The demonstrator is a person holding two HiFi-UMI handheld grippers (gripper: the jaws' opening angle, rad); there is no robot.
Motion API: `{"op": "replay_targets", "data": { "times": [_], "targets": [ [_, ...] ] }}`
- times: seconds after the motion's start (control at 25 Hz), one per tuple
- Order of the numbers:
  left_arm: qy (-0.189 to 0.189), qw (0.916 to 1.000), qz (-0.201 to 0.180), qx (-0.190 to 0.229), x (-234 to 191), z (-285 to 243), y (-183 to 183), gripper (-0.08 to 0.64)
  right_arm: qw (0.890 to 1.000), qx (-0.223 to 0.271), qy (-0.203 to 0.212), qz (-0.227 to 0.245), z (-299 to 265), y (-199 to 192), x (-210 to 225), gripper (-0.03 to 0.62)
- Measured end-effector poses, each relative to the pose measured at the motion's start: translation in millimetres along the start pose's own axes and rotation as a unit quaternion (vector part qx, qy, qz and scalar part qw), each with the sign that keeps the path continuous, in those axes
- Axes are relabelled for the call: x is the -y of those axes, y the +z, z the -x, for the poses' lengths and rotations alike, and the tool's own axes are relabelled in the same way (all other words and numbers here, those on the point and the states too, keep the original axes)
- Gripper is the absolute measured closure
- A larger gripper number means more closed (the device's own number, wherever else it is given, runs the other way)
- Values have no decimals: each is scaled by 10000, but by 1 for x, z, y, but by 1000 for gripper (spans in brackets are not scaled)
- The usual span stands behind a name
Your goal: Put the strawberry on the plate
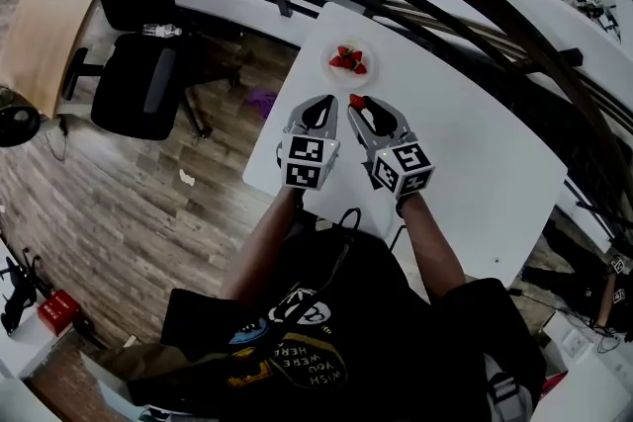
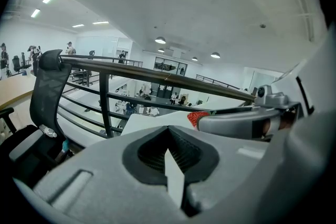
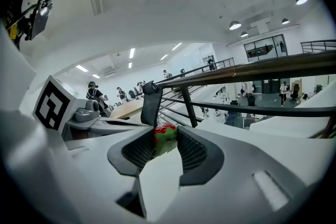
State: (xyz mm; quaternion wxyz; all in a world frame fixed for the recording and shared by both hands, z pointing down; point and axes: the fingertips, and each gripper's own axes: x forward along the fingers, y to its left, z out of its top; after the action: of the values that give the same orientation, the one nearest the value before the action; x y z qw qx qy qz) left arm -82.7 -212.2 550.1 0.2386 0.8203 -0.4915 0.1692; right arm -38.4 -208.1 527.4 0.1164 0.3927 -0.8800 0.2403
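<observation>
head view, table: white table (image 1: 475, 163), dark railing (image 1: 475, 5) behind it, black office chair (image 1: 138, 54) off to the left on the wood floor (image 1: 148, 203).
head view, plate: white plate (image 1: 368, 54) near the table's far edge, w/ a few red berries (image 1: 348, 60) on it.
head view, l gripper: l gripper (image 1: 323, 104) over the table, just short of the plate, tips together, nothing in them.
head view, r gripper: r gripper (image 1: 360, 106) right beside the l one, clenched on the strawberry (image 1: 357, 101) at its tips.
head view, strawberry: held near the plate's near rim, not on the plate.
l gripper view, jaws: dark pads meet at the tip, empty.
l gripper view, right side: r gripper's jaw w/ the strawberry red at its tip, table corner beyond.
l gripper view, bkgd: railing runs across, chair at left, ppl far off.
r gripper view, jaws: pads press the strawberry from both sides; red top, green leaves toward the camera.
r gripper view, left side: l gripper w/ its marker cube.
r gripper view, bkgd: chair back past the berry, railing, ppl standing far off.
</observation>
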Motion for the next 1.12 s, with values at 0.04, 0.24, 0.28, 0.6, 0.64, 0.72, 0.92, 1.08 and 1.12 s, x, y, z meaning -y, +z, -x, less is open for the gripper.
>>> {"op": "replay_targets", "data": {
  "times": [0.04, 0.24, 0.28, 0.6, 0.64, 0.72, 0.92, 1.08, 1.12],
  "targets": [
    [-10, 10000, -15, -53, -3, -5, -2, 555, 10000, -19, -12, -12, -5, -1, 2, 453],
    [-63, 9996, -33, -272, -16, -20, -10, 555, 9998, -161, -90, -50, -25, -5, 12, 453],
    [-82, 9995, -19, -293, -19, -22, -12, 555, 9998, -187, -105, -52, -30, -6, 14, 453],
    [-235, 9986, 83, -473, -33, -42, -23, 555, 9989, -385, -254, -63, -59, -20, 32, 453],
    [-250, 9984, 99, -490, -35, -44, -23, 555, 9987, -409, -279, -73, -62, -22, 34, 453],
    [-268, 9981, 119, -542, -38, -50, -26, 555, 9983, -463, -327, -102, -67, -28, 40, 453],
    [-310, 9971, 149, -677, -42, -60, -34, 555, 9974, -587, -401, -140, -76, -38, 49, 453],
    [-341, 9960, 246, -791, -45, -68, -45, 555, 9967, -682, -428, -137, -81, -44, 55, 453],
    [-352, 9957, 263, -811, -46, -71, -47, 555, 9965, -703, -437, -136, -83, -46, 56, 453]
  ]
}}
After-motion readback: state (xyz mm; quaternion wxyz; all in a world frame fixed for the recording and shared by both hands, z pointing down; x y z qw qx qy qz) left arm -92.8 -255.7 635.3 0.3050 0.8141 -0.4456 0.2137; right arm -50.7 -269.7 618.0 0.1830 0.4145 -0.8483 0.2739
